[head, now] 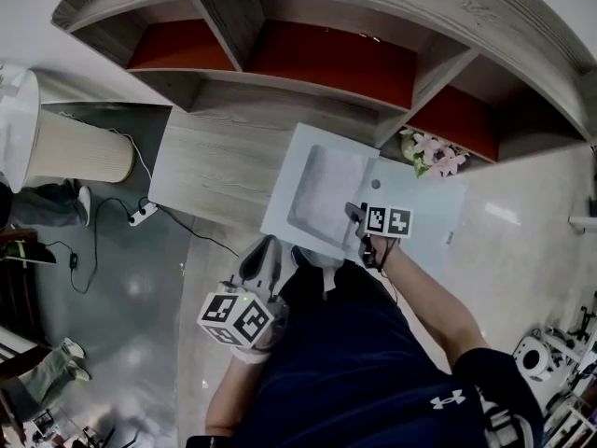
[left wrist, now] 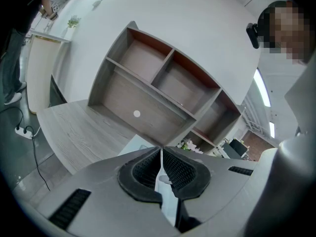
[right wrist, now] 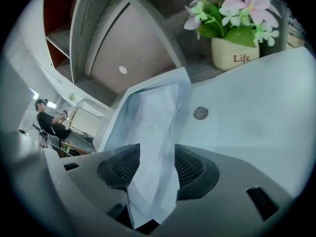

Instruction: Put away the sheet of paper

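Here, pot (right wrist: 240, 53) lettered "Life", right gripper (right wrist: 157, 158) jaws apart with sheet of paper (right wrist: 152, 117) between, left gripper (left wrist: 161, 154) jaws together.

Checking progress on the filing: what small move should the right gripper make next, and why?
Probably draw the right gripper straight back, away from the sheet of paper. Its fingers stand apart with the sheet between them but not pressed, and the sheet already rests on the pale folder on the desk, so nothing seems left to hold.
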Demonstrator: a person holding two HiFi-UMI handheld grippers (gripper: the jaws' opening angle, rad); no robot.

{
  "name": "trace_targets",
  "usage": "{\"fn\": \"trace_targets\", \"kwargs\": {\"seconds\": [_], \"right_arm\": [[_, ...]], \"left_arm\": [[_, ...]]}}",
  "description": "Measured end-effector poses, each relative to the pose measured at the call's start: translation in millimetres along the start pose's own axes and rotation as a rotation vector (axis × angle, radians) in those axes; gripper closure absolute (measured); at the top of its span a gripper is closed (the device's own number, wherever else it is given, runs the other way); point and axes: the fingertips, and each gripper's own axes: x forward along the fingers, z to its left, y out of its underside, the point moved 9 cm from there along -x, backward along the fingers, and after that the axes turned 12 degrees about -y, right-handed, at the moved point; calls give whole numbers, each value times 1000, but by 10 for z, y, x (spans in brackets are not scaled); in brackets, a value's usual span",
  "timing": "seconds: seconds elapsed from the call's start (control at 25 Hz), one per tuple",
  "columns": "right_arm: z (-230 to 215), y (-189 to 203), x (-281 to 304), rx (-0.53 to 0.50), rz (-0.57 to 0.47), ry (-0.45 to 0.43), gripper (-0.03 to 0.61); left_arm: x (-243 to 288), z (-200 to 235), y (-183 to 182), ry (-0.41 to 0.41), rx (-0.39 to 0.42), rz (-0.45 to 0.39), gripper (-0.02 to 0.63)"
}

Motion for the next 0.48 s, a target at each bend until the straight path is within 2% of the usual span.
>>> {"fn": "trace_targets", "kwargs": {"seconds": [0.24,0.48], "right_arm": [[41,-26,-491,12,-109,-11,380],[380,-189,-968,-59,-205,-109,382]], "left_arm": [[36,-185,-1,14,20,-29,588],[51,-428,-111,15,67,-107,588]]}}
